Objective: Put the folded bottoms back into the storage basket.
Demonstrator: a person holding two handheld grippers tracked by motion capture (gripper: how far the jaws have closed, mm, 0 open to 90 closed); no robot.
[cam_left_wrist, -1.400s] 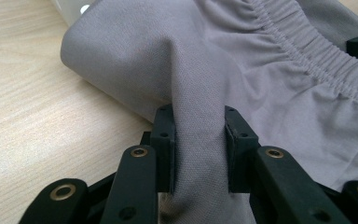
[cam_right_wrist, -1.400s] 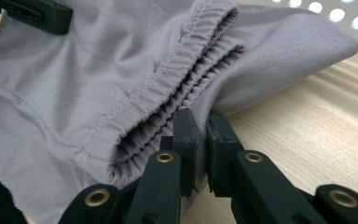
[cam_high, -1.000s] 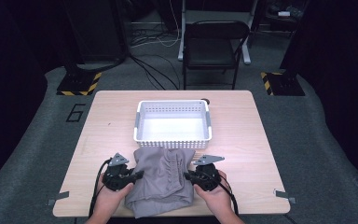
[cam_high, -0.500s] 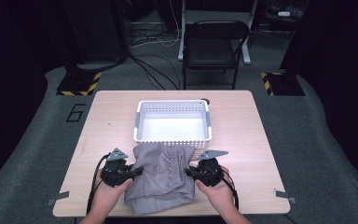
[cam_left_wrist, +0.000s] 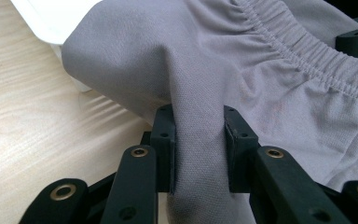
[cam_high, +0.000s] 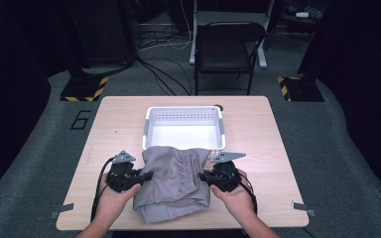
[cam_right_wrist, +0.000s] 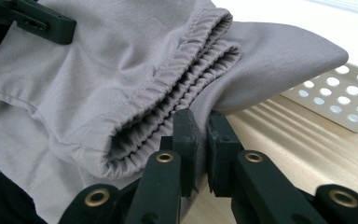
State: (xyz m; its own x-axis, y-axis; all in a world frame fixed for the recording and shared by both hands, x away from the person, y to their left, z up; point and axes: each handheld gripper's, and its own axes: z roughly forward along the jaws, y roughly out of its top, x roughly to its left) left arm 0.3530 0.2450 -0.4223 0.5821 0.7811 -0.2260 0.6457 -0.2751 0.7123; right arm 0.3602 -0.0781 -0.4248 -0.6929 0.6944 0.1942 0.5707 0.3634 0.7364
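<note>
While the grey shorts (cam_high: 173, 181) hang folded between my two tools at the lower middle of the high view, their far edge drapes over the near rim of the white basket (cam_high: 183, 115) and their near fold rests low on the wooden table (cam_high: 268, 134).

Cloth notes: soft, light, limp. It sags wherever it is unsupported and has no stiffness to push against. The weave looks matte, not slippery. The gathered elastic waistband (cam_right_wrist: 186, 70) is the thickest, firmest part, running across the upper middle of the right gripper view.

Left gripper (cam_left_wrist: 198, 140): clenched on a bunched fold of the fabric; in the left gripper view the cloth fills the gap between the two black jaws at lower centre. Right gripper (cam_right_wrist: 201, 140): clamped on several layers just below the waistband, jaws nearly together with cloth pinched between them, lower centre of its view. In the high view each tool sits at one side edge of the garment, left at lower left, right at lower right.

Handling judgement: two side grips suit it; a single grip would let it unfold and trail. Pinching several layers near the elastic should hold best; a thin single layer could slip out. The perforated basket wall (cam_right_wrist: 340, 107) at right is near the hanging corner, so snagging there is possible.
</note>
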